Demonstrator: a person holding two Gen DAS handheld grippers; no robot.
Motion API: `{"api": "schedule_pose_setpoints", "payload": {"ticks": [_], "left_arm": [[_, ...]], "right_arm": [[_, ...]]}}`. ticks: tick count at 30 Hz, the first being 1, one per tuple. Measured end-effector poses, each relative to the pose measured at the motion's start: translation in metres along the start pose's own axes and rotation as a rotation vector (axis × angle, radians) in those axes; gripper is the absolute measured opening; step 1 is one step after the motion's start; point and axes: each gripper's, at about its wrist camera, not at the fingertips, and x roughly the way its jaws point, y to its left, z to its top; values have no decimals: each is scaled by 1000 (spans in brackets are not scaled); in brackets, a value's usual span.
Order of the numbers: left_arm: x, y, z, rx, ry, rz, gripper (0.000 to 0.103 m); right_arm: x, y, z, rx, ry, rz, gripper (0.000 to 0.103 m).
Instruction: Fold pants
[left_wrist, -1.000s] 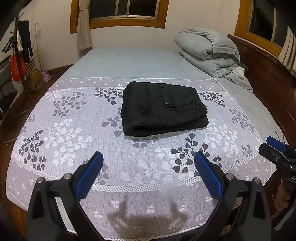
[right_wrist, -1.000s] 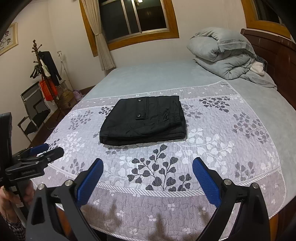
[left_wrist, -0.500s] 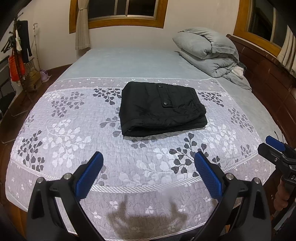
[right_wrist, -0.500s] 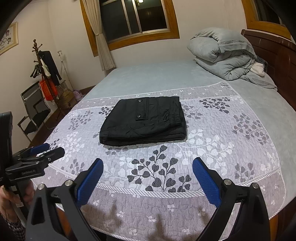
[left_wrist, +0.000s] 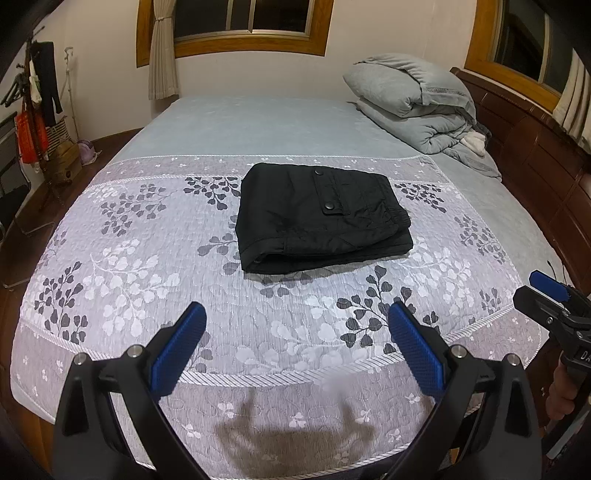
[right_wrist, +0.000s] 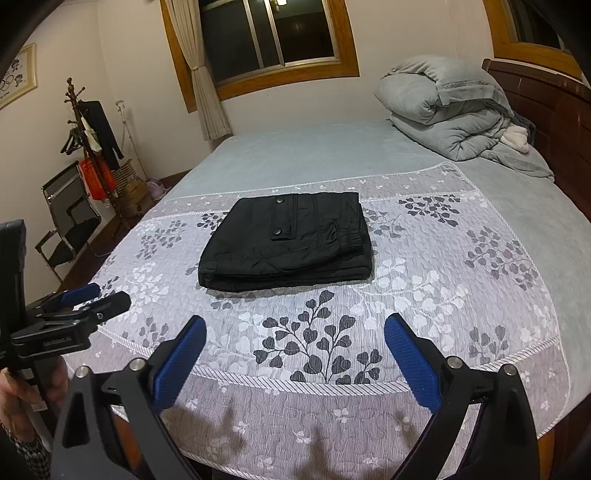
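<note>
Honestly, nothing much changed: your left gripper (left_wrist: 295, 347) and right gripper (right_wrist: 295, 354) stayed spread apart, empty, low in frame, while the pants (left_wrist: 317, 216) sat folded mid-frame, so you looked done.

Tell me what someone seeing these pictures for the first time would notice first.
Probably the black pants, folded into a neat stack in the middle of the leaf-patterned bedspread. Next, both sets of blue-padded tongs, left and right, held wide open short of it, and the grey duvet bundled by the headboard.
</note>
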Motion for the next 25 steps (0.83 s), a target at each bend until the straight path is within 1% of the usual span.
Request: {"api": "schedule_pose_setpoints", "payload": {"ticks": [6,9,16,23,25], "left_arm": [[1,0,1,3,3,9,98],[4,2,1,-11,9,-16,98],[4,5,0,-12,5,-24,99],[1,10,0,-45,8,-59,99],[-1,10,1,-42,2,-57,99]], "right_arm": [[1,1,0,-2,2,-1,98],[1,0,-2,0,4,-2,98],[3,-2,-2,5,8,-3,98],[2,-3,-3,10,10,-3,99],[2,-3,-2,9,9,-5,99]]}}
